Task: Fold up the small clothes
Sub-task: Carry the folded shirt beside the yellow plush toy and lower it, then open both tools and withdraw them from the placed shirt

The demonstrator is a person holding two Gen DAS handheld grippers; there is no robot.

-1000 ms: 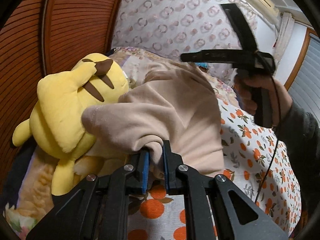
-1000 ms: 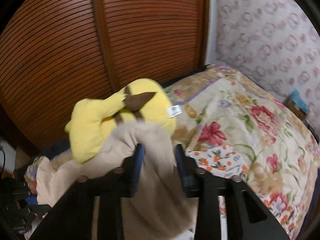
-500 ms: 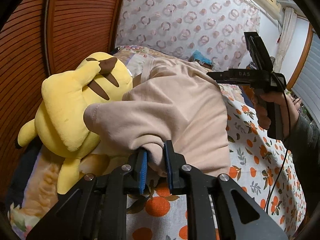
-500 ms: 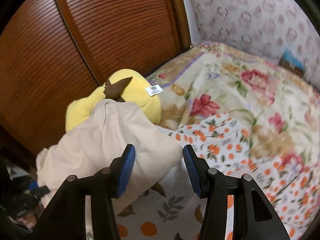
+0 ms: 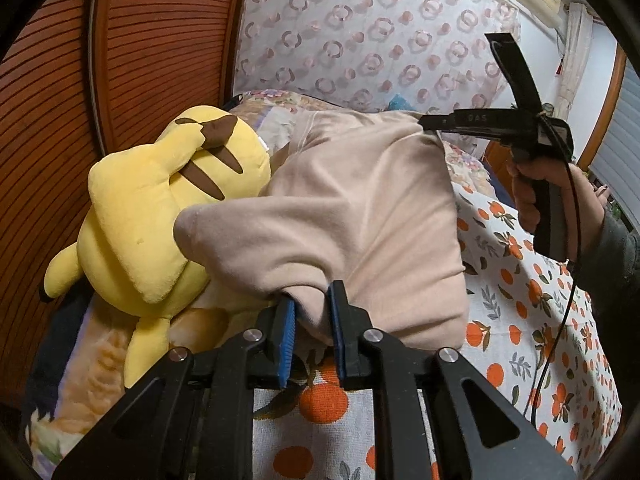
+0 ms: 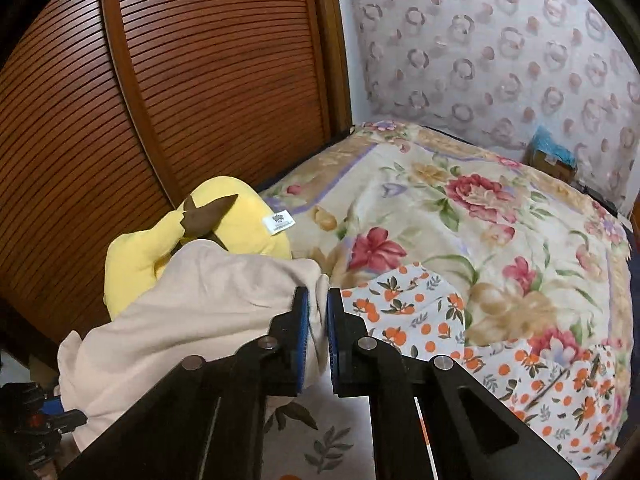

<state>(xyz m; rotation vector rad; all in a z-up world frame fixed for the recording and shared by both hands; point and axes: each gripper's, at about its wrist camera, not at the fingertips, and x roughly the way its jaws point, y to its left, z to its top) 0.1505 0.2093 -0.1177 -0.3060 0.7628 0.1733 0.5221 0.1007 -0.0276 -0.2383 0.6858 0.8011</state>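
Note:
A beige garment (image 5: 360, 208) lies bunched on the bed, partly draped over a yellow plush toy (image 5: 152, 208). My left gripper (image 5: 311, 297) is shut on a fold at the garment's near edge. In the left wrist view, a hand holds my right gripper (image 5: 426, 122) at the garment's far right corner. In the right wrist view the right gripper (image 6: 317, 297) has its jaws closing, and the blue pads pinch the edge of the beige garment (image 6: 200, 308). The plush toy (image 6: 240, 224) lies just behind the cloth.
An orange-print sheet (image 5: 520, 320) covers the bed under the garment. Beyond it spreads a floral quilt (image 6: 460, 220). A slatted wooden door (image 6: 160, 80) stands close on the left, with patterned wallpaper behind. A small box (image 6: 552, 156) sits by the far wall.
The right gripper dropped from above the garment to its far corner, and its jaws went from wide open to pinching the cloth edge. The left gripper kept its hold in place.

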